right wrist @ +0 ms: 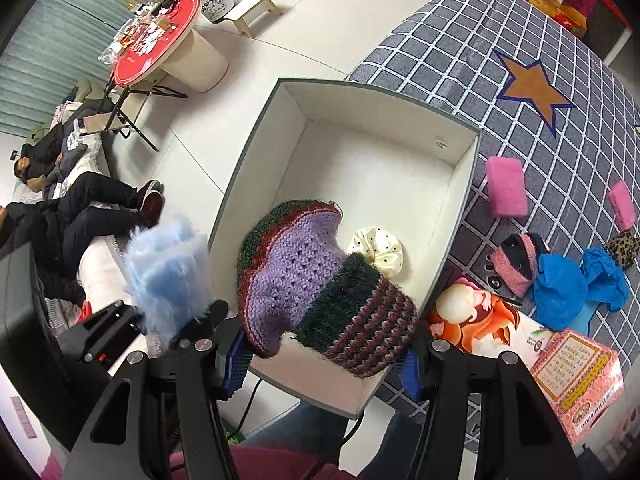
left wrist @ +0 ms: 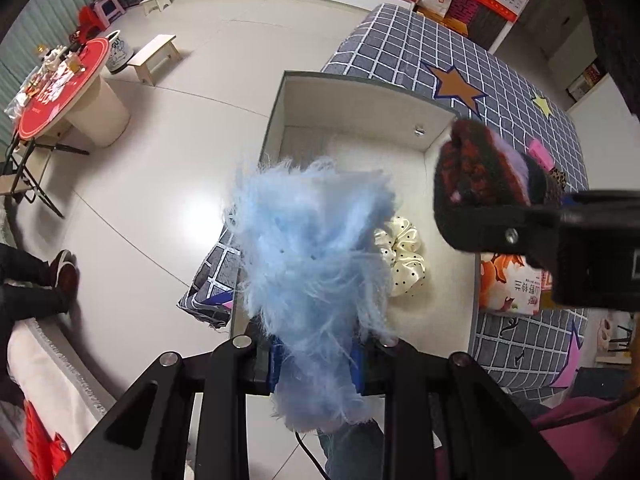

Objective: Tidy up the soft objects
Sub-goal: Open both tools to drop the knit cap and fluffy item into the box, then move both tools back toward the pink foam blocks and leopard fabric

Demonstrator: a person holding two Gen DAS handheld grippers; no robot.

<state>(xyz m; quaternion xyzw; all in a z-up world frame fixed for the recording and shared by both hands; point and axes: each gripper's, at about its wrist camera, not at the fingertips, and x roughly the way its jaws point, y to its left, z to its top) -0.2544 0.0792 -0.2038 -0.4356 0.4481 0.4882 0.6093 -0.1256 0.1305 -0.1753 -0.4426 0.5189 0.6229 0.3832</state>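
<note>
The left tool (left wrist: 316,364) is closed tight on a fluffy blue thing (left wrist: 312,248). Its long blue hairs stick out all ways and it stands up between the blue pads (left wrist: 276,364). The right tool (right wrist: 324,356) is squeezed on a knitted hat (right wrist: 316,284), with its pads pressed into the wool. The hat is purple on top, with dark green and red stripes around the band and rim. It is bunched up.

Both tools hang over the near end of a white box (right wrist: 460,216). The left tool is at the box's left edge, and the right tool is over the near right part. A cream scrunchie (right wrist: 376,252) with black dots lies inside the box on the bottom. The box sits on a grey checked blanket (right wrist: 500,32) with stars. Pink sponges (right wrist: 506,192) and a blue bag (right wrist: 560,292) lie on the blanket to the right.
</note>
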